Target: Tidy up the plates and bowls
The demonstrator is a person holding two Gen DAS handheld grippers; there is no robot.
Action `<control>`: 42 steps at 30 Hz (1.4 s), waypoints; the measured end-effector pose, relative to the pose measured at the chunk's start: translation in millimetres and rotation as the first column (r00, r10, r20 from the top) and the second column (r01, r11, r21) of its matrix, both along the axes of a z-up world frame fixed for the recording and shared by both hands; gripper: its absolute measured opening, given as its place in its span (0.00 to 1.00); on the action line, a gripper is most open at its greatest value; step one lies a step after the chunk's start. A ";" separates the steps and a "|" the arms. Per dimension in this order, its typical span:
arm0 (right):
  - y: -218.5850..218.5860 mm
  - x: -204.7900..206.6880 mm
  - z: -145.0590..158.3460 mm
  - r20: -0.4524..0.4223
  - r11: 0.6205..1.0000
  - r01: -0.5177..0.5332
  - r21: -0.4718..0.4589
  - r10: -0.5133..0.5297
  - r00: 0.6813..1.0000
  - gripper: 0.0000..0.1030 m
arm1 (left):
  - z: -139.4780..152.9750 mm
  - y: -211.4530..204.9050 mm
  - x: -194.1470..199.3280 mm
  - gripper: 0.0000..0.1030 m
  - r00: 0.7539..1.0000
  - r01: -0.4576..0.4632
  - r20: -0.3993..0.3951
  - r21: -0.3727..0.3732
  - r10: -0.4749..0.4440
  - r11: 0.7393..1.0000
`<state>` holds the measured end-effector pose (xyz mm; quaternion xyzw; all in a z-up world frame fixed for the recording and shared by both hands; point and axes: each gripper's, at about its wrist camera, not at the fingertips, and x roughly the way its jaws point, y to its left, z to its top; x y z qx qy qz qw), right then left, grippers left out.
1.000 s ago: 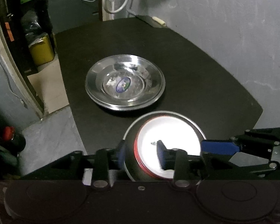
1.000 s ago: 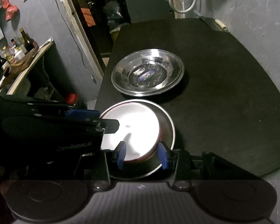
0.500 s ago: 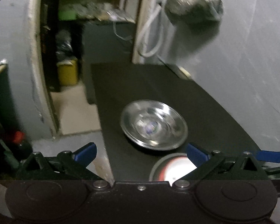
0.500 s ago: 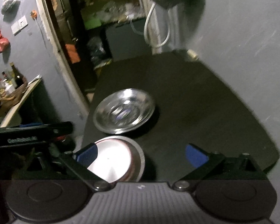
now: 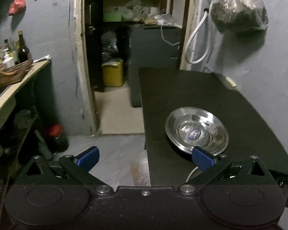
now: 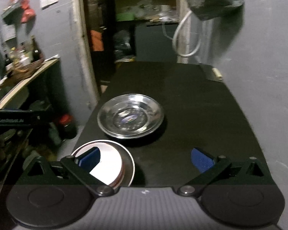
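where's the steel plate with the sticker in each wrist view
Left wrist: the steel plate sits right of centre on the black table, just above the left gripper's right blue fingertip.
Right wrist: the plate sits centre-left, beyond the red-rimmed bowl at the near edge.
Shared landmark: the white hose looped on the wall past the table's far end.

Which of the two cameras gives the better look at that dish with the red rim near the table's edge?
The right wrist view. There the red-rimmed dish sits inside a steel bowl, most of its top showing behind one blue finger. The left wrist view catches only a pale sliver of it beneath the gripper's finger.
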<state>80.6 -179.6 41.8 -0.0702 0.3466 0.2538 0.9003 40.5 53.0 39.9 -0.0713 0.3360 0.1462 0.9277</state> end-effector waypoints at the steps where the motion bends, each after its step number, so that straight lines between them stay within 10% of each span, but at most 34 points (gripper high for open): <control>1: -2.6 4.4 0.9 -0.012 1.000 -0.013 0.009 0.013 1.000 1.00 | 2.7 -4.9 1.4 0.99 1.000 -0.003 -0.015 0.014 0.004 1.000; 12: -28.6 27.3 -20.9 -0.152 0.999 -0.043 0.009 0.044 0.987 1.00 | 15.9 -38.3 -4.0 0.99 0.983 -0.106 -0.132 0.135 0.124 0.985; 21: -52.9 33.7 -29.9 -0.188 1.000 0.009 0.009 -0.007 0.982 1.00 | -1.6 -21.4 6.8 0.99 0.921 -0.210 -0.288 0.197 0.261 0.958; 34: -40.1 30.8 -25.4 -0.191 0.996 0.082 -0.044 -0.089 0.978 1.00 | -48.2 41.1 21.0 0.99 0.930 -0.131 -0.328 0.125 0.166 0.983; 42: -7.7 28.5 -32.5 -0.249 0.986 0.138 -0.098 -0.159 0.955 1.00 | -48.1 57.1 16.5 0.98 0.954 0.124 -0.267 -0.049 -0.133 0.991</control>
